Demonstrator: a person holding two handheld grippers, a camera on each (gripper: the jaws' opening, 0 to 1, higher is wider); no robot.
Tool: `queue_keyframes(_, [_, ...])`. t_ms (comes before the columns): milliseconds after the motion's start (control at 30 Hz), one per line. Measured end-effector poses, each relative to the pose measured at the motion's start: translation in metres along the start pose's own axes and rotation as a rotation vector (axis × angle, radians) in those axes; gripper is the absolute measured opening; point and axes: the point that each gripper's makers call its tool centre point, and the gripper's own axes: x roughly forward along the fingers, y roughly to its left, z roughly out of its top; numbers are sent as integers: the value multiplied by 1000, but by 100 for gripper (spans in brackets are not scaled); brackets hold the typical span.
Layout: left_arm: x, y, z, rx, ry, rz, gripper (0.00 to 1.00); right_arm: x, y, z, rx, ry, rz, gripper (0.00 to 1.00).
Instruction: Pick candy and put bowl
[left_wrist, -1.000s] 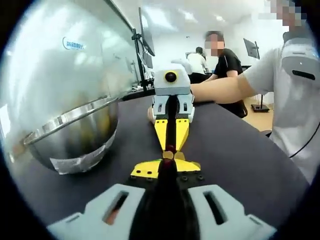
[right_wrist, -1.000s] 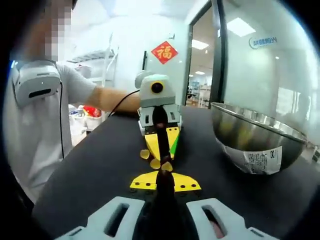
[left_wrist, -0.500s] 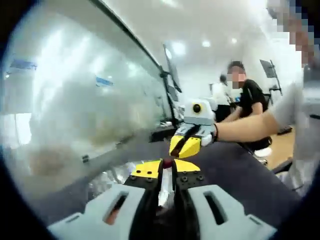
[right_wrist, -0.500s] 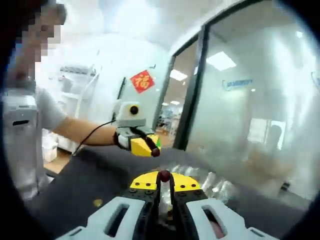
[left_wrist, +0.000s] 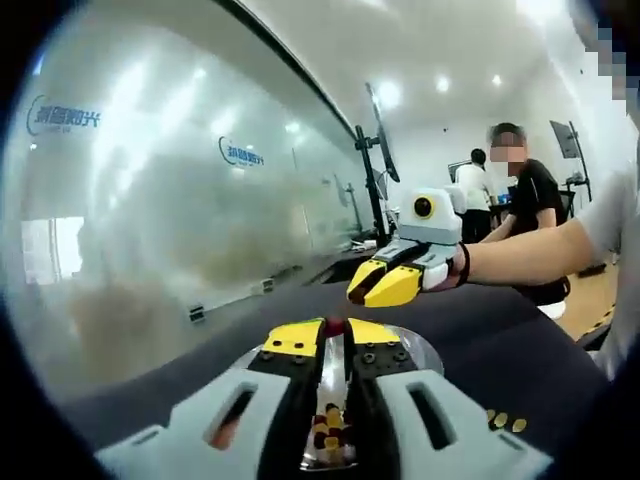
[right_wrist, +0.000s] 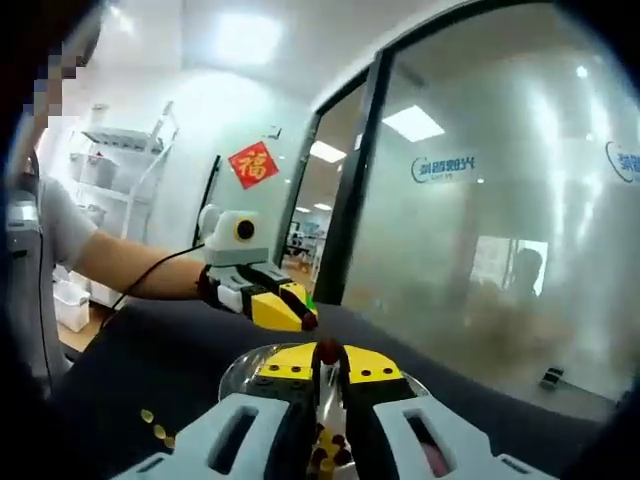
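Note:
My left gripper (left_wrist: 335, 328) is shut on a dark red candy (left_wrist: 335, 324) above the steel bowl (left_wrist: 418, 349), which holds several red and yellow candies (left_wrist: 328, 436) seen between the jaws. My right gripper (right_wrist: 326, 351) is shut on another dark red candy (right_wrist: 326, 348) over the same bowl (right_wrist: 238, 366). In the left gripper view the right gripper (left_wrist: 356, 296) comes in from the right, jaws together, held by a hand. In the right gripper view the left gripper (right_wrist: 308, 320) points in with a red candy at its tip.
Loose yellow candies (left_wrist: 502, 420) lie on the dark table (left_wrist: 500, 345) beside the bowl, and the right gripper view also shows a few yellow candies (right_wrist: 152, 422). A frosted glass wall (left_wrist: 150, 220) runs along the far side. Other people (left_wrist: 520, 190) sit in the background.
Both grippers have risen from the table, where their tips met at the loose candies, and now hang over the bowl, each with a candy in its jaws.

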Motion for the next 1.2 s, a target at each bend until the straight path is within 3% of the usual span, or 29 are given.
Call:
queue_keyframes(67, [-1,0,-6,22,27,7,8,3,9,-4,30,27,45,23])
queue_keyframes(100, [-1,0,-7,15,33,7,20,3,13,-5,31,32,66,32])
queue_keyframes(133, [-2,-2,-9,15,34,-2,35,2,16,-4,7,30,69,34])
queue_keyframes(167, [-3,-5,-8,14,26,-16,38,2,16,-4,-4,33,65,30])
queue_keyframes(267, [-8,-9,-5,-20,10,-22,20,2,18,-5,10,35,71,27])
queue_keyframes(400, [-12,-23,-7,-50,18,-68,23,-3,25,-3,14,32,88,27])
queue_keyframes(467, [-20,-38,-6,-36,14,-111,23,-10,33,-2,2,23,101,26])
queue_keyframes(567, [-43,-73,-8,-28,4,-208,23,-32,60,-6,27,6,192,26])
queue_keyframes(600, [-49,-81,-12,-39,24,-225,23,-42,72,-13,37,22,233,26])
queue_keyframes(633, [-58,-90,-20,-36,66,-241,23,-59,89,-29,45,80,285,26])
queue_keyframes(700, [-77,-110,-35,4,108,-252,23,-80,104,-50,38,133,301,26])
queue_keyframes(767, [-90,-132,-55,-48,137,-285,23,-97,118,-78,58,192,310,26])
queue_keyframes(800, [-91,-137,-64,-64,132,-271,23,-102,122,-91,66,211,310,26])
queue_keyframes(833, [-93,-146,-79,-95,157,-276,23,-107,126,-104,86,238,312,26])
queue_keyframes(867, [-95,-153,-99,-81,230,-289,24,-108,130,-115,104,251,319,26])
queue_keyframes(900, [-93,-152,-112,-33,257,-275,24,-110,133,-126,106,282,321,25])
queue_keyframes(933, [-91,-151,-118,-23,261,-256,24,-108,133,-126,85,291,317,24])
queue_keyframes(967, [-91,-150,-122,49,311,-251,24,-107,133,-116,78,262,327,23])
queue_keyframes(1033, [-86,-161,-107,-63,248,-291,22,-101,136,-110,95,255,350,22])
queue_keyframes(1067, [-85,-163,-111,-83,271,-304,23,-98,136,-114,112,265,355,22])
queue_keyframes(1100, [-82,-163,-116,-52,290,-308,24,-92,135,-118,108,271,350,22])
queue_keyframes(1133, [-82,-163,-120,-26,303,-316,24,-88,134,-129,93,321,356,21])
queue_keyframes(1167, [-80,-164,-116,-58,286,-316,24,-83,138,-119,140,275,372,21])
queue_keyframes(1200, [-78,-164,-117,-59,294,-319,24,-79,138,-120,117,286,375,21])
